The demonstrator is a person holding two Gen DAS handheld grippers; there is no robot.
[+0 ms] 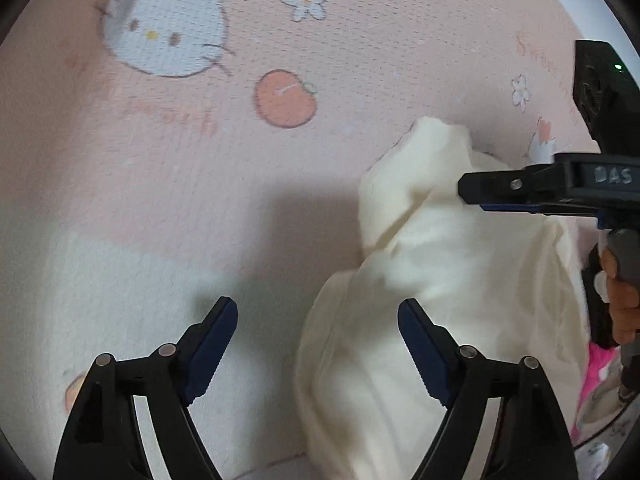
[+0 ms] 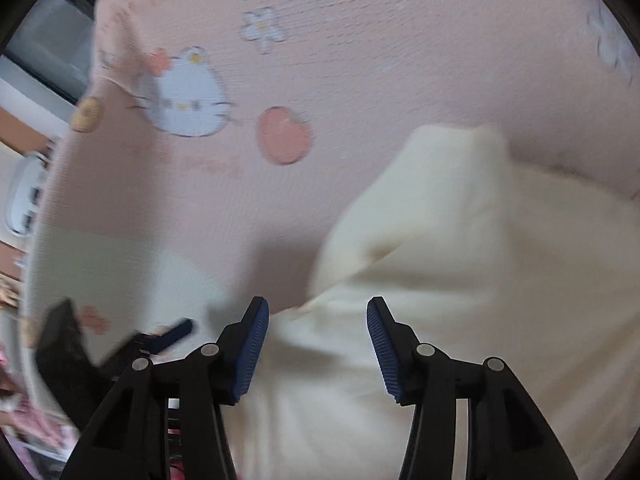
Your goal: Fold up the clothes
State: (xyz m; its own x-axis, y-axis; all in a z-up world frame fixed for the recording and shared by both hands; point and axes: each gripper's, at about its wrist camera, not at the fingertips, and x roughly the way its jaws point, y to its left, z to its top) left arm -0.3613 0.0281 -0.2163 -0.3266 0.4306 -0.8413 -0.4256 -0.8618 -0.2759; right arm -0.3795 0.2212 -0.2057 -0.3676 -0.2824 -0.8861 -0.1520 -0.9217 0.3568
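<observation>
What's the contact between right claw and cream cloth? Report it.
Cannot tell. Left wrist view: right claw overlaps the cloth, depth unclear. Right wrist view is blurred.

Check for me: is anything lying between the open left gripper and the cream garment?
Nothing visible. The left gripper is open, with only pink printed bedding between its fingers and the cream garment, which already reaches its right finger. The right gripper is open over the same cloth.

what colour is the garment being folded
Plain cream, no print: the soft cream fabric garment shows best in the left wrist view.
</observation>
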